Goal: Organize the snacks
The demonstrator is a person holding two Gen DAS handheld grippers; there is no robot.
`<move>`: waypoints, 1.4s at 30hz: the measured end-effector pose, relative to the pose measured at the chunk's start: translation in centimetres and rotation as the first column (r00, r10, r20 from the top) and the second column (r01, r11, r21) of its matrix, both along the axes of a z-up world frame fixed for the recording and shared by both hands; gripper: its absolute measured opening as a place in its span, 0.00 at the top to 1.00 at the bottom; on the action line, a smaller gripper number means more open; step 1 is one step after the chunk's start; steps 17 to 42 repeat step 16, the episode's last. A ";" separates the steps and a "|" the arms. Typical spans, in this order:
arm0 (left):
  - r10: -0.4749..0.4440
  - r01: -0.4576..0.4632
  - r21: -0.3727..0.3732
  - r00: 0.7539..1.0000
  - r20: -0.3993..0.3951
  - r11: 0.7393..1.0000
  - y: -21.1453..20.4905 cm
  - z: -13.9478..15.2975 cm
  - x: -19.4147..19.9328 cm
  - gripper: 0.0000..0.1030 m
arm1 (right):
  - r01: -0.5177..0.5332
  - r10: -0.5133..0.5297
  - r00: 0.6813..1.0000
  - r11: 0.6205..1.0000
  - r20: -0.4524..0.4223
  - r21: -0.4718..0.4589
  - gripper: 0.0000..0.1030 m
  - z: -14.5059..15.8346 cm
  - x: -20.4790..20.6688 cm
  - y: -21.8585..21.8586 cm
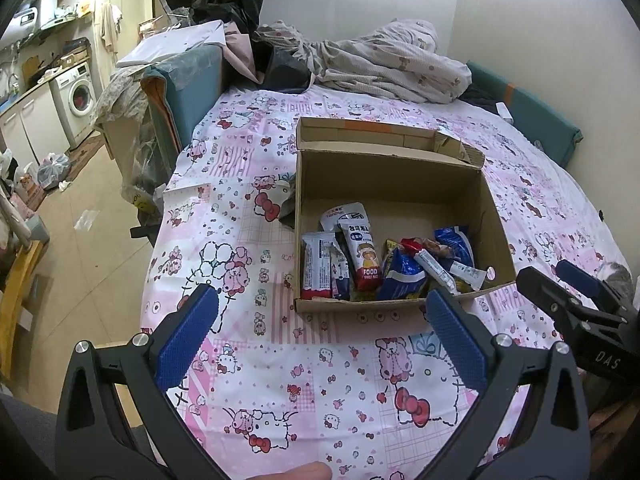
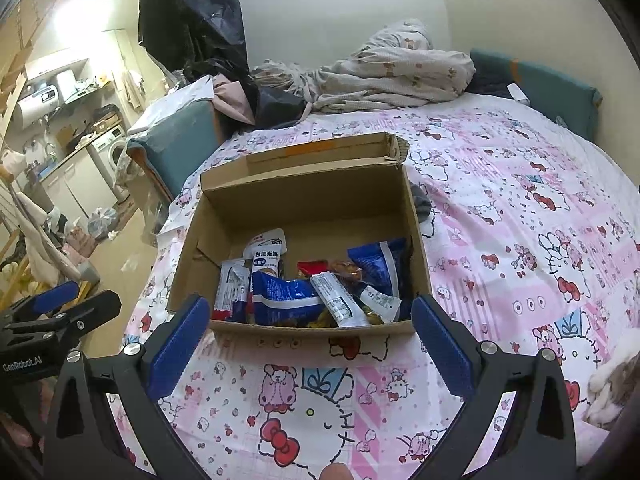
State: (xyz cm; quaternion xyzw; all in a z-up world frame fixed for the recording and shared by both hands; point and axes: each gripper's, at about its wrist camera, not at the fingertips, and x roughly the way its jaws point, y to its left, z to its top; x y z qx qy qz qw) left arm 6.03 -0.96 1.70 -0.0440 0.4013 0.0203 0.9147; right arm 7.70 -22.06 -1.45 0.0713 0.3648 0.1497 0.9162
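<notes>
An open cardboard box [image 1: 392, 184] [image 2: 312, 200] rests on a pink cartoon-print bedsheet. Several snack packets lie along its near side: a blue bag [image 1: 402, 276] [image 2: 286, 298], a red-and-white "FOOD" packet [image 1: 362, 256], white wrappers [image 2: 340, 300]. My left gripper [image 1: 320, 320] hovers open just short of the box's near wall, nothing between its blue pads. My right gripper [image 2: 310, 324] also stands open and empty in front of the box. In the left wrist view the right gripper [image 1: 576, 292] appears at the right edge; in the right wrist view the left gripper [image 2: 60, 304] appears at the left.
A crumpled blanket [image 1: 384, 60] and dark bags lie at the bed's far end. A teal padded headboard [image 1: 536, 116] borders the right. A grey sock-like cloth [image 2: 422, 200] lies beside the box. A cat's paw [image 2: 612, 380] shows at the right. The floor and washing machine [image 1: 78, 96] are left.
</notes>
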 end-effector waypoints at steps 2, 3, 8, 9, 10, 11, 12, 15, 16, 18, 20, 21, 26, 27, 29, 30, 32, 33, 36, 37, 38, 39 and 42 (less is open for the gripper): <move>-0.001 0.001 0.001 1.000 0.001 1.000 0.0 0.0 0.0 0.00 | 0.001 -0.001 1.000 1.000 -0.001 0.001 0.00 0.0 0.0 0.0; 0.000 0.000 0.000 1.000 0.000 1.000 0.0 0.0 0.0 0.00 | 0.002 -0.002 1.000 1.000 -0.003 0.001 0.00 0.0 -0.1 0.0; 0.004 -0.004 -0.003 1.000 -0.003 1.000 0.2 0.0 0.1 0.00 | 0.005 -0.005 1.000 1.000 -0.005 0.001 0.00 -0.1 0.0 -0.1; 0.003 -0.003 -0.001 1.000 -0.003 1.000 0.1 0.0 0.1 0.00 | 0.005 -0.005 1.000 1.000 -0.005 0.001 0.00 -0.1 0.1 -0.1; 0.002 -0.002 0.001 1.000 -0.002 1.000 0.1 0.0 0.0 0.00 | 0.004 -0.004 1.000 1.000 -0.005 0.001 0.00 -0.1 0.0 -0.1; 0.000 0.000 0.001 1.000 -0.001 1.000 0.1 0.0 0.1 0.00 | 0.004 -0.004 1.000 1.000 -0.005 0.000 0.00 -0.1 0.1 -0.1; -0.002 0.002 0.000 1.000 -0.001 1.000 0.2 0.0 0.1 0.00 | 0.003 -0.003 1.000 1.000 -0.005 0.000 0.00 -0.1 0.1 -0.1; -0.016 0.016 -0.016 1.000 -0.006 1.000 0.0 -0.1 0.0 0.00 | -0.001 0.001 1.000 1.000 -0.005 0.000 0.00 -0.1 0.0 -0.1; -0.017 0.017 -0.014 1.000 -0.009 1.000 0.0 -0.2 0.0 0.00 | -0.002 0.002 1.000 1.000 -0.005 0.001 0.00 -0.1 0.0 0.0; -0.017 0.017 -0.014 1.000 -0.009 1.000 0.0 -0.2 0.0 0.00 | -0.002 0.002 1.000 1.000 -0.005 0.001 0.00 -0.1 0.0 0.0; -0.017 0.017 -0.014 1.000 -0.009 1.000 0.0 -0.2 0.0 0.00 | -0.002 0.002 1.000 1.000 -0.005 0.001 0.00 -0.1 0.0 0.0; -0.017 0.017 -0.014 1.000 -0.009 1.000 0.0 -0.2 0.0 0.00 | -0.002 0.002 1.000 1.000 -0.005 0.001 0.00 -0.1 0.0 0.0; -0.017 0.017 -0.014 1.000 -0.009 1.000 0.0 -0.2 0.0 0.00 | -0.002 0.002 1.000 1.000 -0.005 0.001 0.00 -0.1 0.0 0.0; -0.017 0.017 -0.014 1.000 -0.009 1.000 0.0 -0.2 0.0 0.00 | -0.002 0.002 1.000 1.000 -0.005 0.001 0.00 -0.1 0.0 0.0; -0.017 0.017 -0.014 1.000 -0.009 1.000 0.0 -0.2 0.0 0.00 | -0.002 0.002 1.000 1.000 -0.005 0.001 0.00 -0.1 0.0 0.0; -0.017 0.017 -0.014 1.000 -0.009 1.000 0.0 -0.2 0.0 0.00 | -0.002 0.002 1.000 1.000 -0.005 0.001 0.00 -0.1 0.0 0.0; -0.017 0.017 -0.014 1.000 -0.009 1.000 0.0 -0.2 0.0 0.00 | -0.002 0.002 1.000 1.000 -0.005 0.001 0.00 -0.1 0.0 0.0; -0.017 0.017 -0.014 1.000 -0.009 1.000 0.0 -0.2 0.0 0.00 | -0.002 0.002 1.000 1.000 -0.005 0.001 0.00 -0.1 0.0 0.0; -0.017 0.017 -0.014 1.000 -0.009 1.000 0.0 -0.2 0.0 0.00 | -0.002 0.002 1.000 1.000 -0.005 0.001 0.00 -0.1 0.0 0.0; -0.017 0.017 -0.014 1.000 -0.009 1.000 0.0 -0.2 0.0 0.00 | -0.002 0.002 1.000 1.000 -0.005 0.001 0.00 -0.1 0.0 0.0; -0.017 0.017 -0.014 1.000 -0.009 1.000 0.0 -0.2 0.0 0.00 | -0.002 0.002 1.000 1.000 -0.005 0.001 0.00 -0.1 0.0 0.0; -0.017 0.017 -0.014 1.000 -0.009 1.000 0.0 -0.2 0.0 0.00 | -0.002 0.002 1.000 1.000 -0.005 0.001 0.00 -0.1 0.0 0.0; -0.017 0.017 -0.014 1.000 -0.009 1.000 0.0 -0.2 0.0 0.00 | -0.002 0.002 1.000 1.000 -0.005 0.001 0.00 -0.1 0.0 0.0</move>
